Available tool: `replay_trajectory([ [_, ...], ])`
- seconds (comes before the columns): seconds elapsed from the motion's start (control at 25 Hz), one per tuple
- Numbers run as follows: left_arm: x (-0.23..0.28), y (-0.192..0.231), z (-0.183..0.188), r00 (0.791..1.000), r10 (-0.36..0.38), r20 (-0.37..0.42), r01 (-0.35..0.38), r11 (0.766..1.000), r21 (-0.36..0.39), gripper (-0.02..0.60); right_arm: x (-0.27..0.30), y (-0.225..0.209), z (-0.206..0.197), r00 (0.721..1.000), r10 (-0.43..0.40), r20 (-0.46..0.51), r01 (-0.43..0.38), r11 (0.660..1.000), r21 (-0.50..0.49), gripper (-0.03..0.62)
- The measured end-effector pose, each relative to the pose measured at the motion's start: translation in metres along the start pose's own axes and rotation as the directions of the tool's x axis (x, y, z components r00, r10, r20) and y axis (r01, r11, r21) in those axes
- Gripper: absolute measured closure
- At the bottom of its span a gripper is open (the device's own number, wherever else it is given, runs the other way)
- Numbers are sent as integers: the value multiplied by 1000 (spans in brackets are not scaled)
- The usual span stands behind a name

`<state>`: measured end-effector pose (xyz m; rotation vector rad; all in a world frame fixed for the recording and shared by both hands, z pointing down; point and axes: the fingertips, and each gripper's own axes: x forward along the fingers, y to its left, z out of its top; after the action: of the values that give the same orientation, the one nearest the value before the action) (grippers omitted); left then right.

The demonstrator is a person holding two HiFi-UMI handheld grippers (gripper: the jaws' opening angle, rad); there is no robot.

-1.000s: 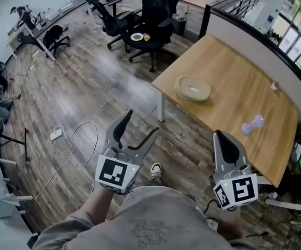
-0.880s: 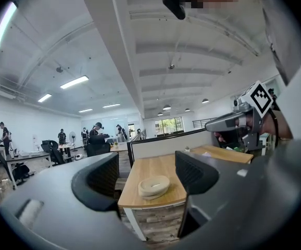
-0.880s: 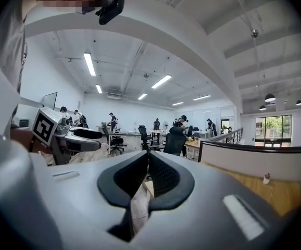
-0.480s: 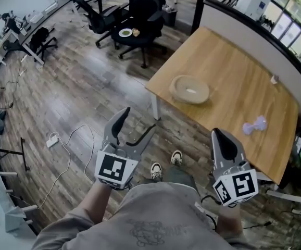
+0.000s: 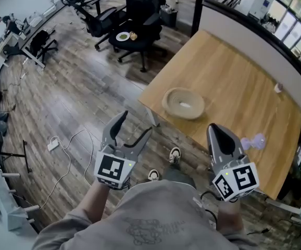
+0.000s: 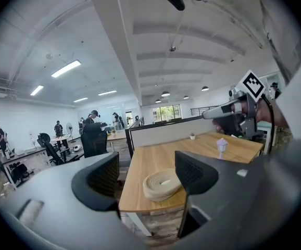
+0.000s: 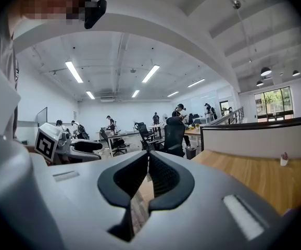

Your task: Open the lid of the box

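Closest in, the person's grey shirt (image 5: 155, 223) fills the bottom of the head view, with a gripper held out in front on each side. The left gripper (image 5: 135, 123) has its jaws spread wide with nothing between them; in the left gripper view only air lies between the two dark pads, and the worktop shows beyond them. The right gripper (image 5: 216, 132) has its jaws pressed fully together, pad against pad, holding nothing. Both are in the air over the wooden floor (image 5: 77, 98), short of the worktop's near edge and touching nothing on it. Between the grippers and below them, the person's two shoes (image 5: 174, 154) stand on the floor. Further left on the floor a white power strip (image 5: 53, 145) lies with its cable looping away.

Beyond the grippers stands the light wooden worktop (image 5: 234, 82). The box (image 5: 183, 103), round, low and pale, sits on it near the corner closest to the person, well apart from both grippers; whether its lid is fully down cannot be made out. A small lilac object (image 5: 253, 139) stands on the worktop near the right gripper's tip, and a tiny white item (image 5: 278, 87) sits near the far edge by the partition (image 5: 244, 27). Farthest off are black office chairs (image 5: 140, 9), one with a plate (image 5: 122, 36) on its seat
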<state>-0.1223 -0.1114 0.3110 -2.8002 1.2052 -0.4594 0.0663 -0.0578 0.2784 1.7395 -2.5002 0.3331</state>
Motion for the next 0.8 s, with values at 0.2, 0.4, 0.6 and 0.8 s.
replay_trajectory([
  [0.2, 55, 11, 3, 999, -15, -35, 16, 1000, 26, 245, 39, -47, 10, 1000, 26, 4, -26, 1000, 13, 577],
  [0.4, 98, 9, 8, 999, -20, -42, 21, 999, 34, 245, 68, -87, 13, 999, 49, 4, -49, 998, 29, 577],
  [0.6, 128, 8, 10, 999, -19, -50, 21, 999, 43, 245, 87, -115, 10, 997, 71, -17, -70, 997, 32, 577],
  [0.8, 144, 10, 1, 997, -32, -64, 35, 998, 50, 245, 99, -132, 2, 997, 67, -31, -66, 997, 45, 577],
])
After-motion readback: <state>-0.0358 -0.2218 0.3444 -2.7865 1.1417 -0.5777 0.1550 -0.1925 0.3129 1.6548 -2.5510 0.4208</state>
